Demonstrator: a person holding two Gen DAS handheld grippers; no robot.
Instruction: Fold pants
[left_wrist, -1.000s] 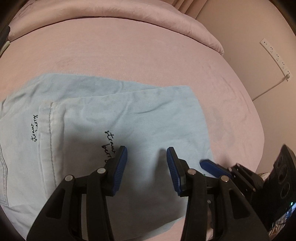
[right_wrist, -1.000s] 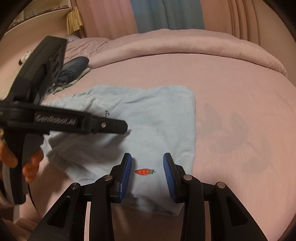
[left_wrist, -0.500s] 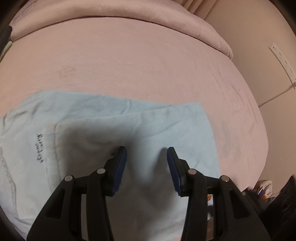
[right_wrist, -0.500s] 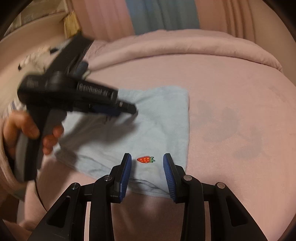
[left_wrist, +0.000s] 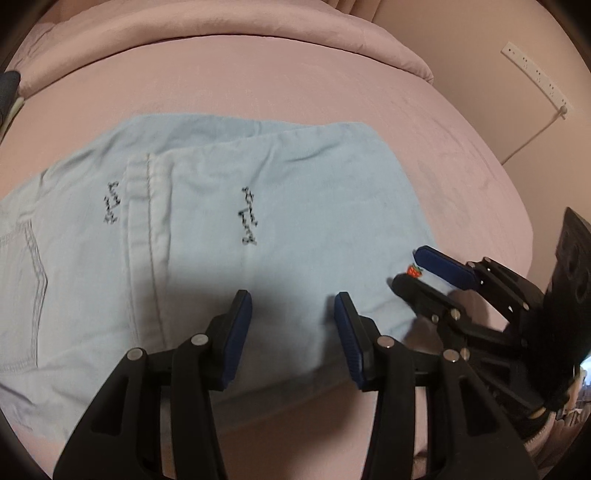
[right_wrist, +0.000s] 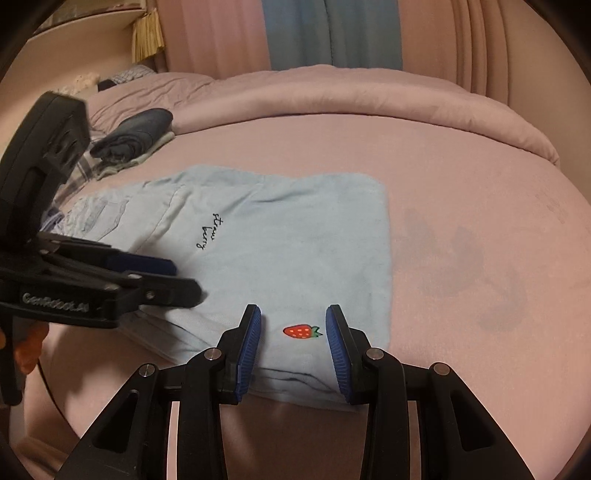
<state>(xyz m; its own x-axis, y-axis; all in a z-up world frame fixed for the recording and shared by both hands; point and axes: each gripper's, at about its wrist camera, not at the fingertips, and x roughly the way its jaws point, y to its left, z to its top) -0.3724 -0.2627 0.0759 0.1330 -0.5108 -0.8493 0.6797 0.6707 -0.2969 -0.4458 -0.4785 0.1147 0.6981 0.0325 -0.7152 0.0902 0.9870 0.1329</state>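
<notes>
Light blue pants (left_wrist: 229, 206) lie folded flat on the pink bed, also in the right wrist view (right_wrist: 295, 236). They carry black "straw berry" lettering (right_wrist: 210, 230) and a small red strawberry patch (right_wrist: 301, 331). My left gripper (left_wrist: 293, 306) is open and empty, just above the near part of the pants. My right gripper (right_wrist: 293, 321) is open and empty, its jaws either side of the strawberry near the pants' near edge. Each gripper shows in the other's view: the right one (left_wrist: 415, 273) and the left one (right_wrist: 186, 278).
A pink bedsheet (right_wrist: 461, 184) covers the bed, with a rolled duvet (right_wrist: 351, 92) along the far side. A stack of dark folded clothes (right_wrist: 133, 138) sits at the far left. A wall with a power strip (left_wrist: 535, 74) is to the right.
The left gripper dipped low over the pants, then drew back toward the near edge. The right gripper moved slightly closer to the near edge. Both stayed open.
</notes>
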